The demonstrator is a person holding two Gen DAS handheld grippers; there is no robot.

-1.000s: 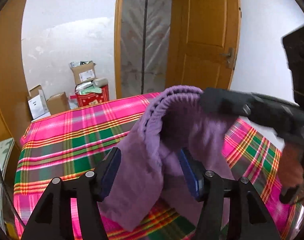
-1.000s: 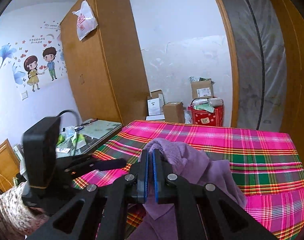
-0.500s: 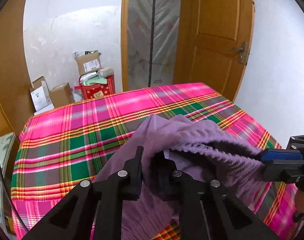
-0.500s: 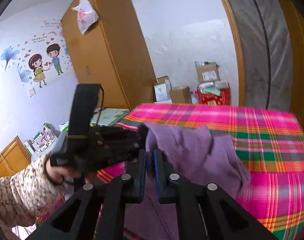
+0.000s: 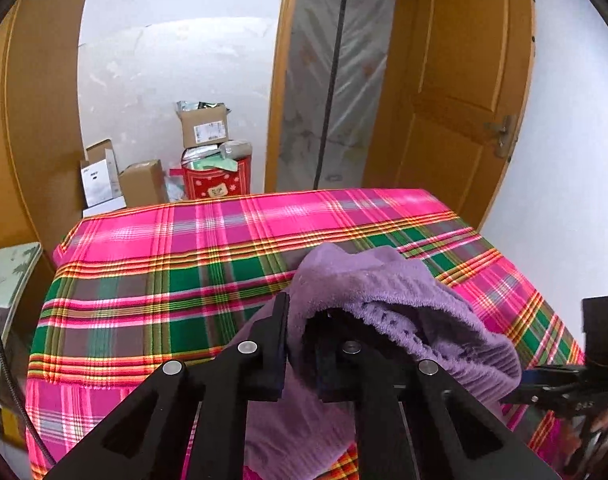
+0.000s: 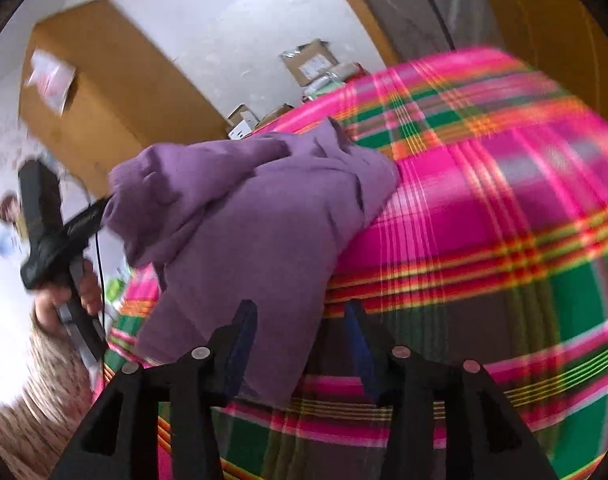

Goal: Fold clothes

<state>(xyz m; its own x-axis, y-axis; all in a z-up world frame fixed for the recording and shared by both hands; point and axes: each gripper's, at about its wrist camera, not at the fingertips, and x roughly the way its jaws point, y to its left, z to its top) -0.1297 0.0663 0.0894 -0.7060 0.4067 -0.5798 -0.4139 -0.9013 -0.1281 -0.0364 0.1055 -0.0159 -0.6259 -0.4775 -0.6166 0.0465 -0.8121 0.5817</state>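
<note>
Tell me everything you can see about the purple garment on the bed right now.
The purple garment is a soft, fleecy knit with a ribbed, eyelet-patterned edge. It sits bunched and partly lifted over the plaid bedspread, not yet folded. The left gripper is shut on a fold of it. The right gripper, its jaws just opening, has cloth between its fingers but no longer pinches it.

Left gripper (image 5: 300, 336) clamped shut, right gripper (image 6: 300, 344) jaws just opening, seemingly tilted

Left wrist: close over purple garment (image 5: 387, 300), facing doorway; right wrist: tilted, blurred, same garment, plaid bed (image 6: 503, 184)
</note>
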